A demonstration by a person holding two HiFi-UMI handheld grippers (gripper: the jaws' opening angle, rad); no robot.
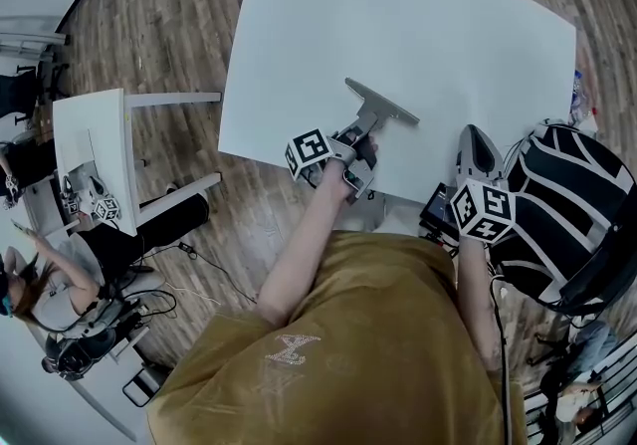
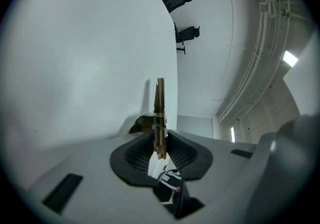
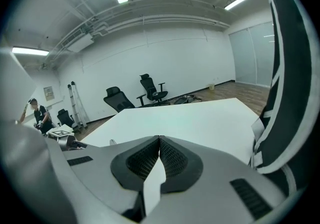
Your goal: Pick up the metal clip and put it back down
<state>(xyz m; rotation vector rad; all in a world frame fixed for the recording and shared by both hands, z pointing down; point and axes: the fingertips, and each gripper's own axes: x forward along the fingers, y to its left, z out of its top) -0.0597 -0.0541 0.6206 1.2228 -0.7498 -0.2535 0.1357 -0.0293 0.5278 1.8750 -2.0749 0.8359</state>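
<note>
While clamping the metal clip (image 2: 159,110), pointing straight ahead, in the left gripper (image 2: 160,140), ease toward the table (image 2: 75,67), probably close alongside; leave right gripper (image 3: 159,143) closed, empty.

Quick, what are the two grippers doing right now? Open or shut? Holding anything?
Left gripper: shut on the metal clip.
Right gripper: shut, holding nothing.

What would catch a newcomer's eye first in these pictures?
The silver T-shaped metal clip, pinched in the left claw at the near edge of the big white table. To its right, the right claw is shut and empty, beside a black-and-white striped object.
</note>
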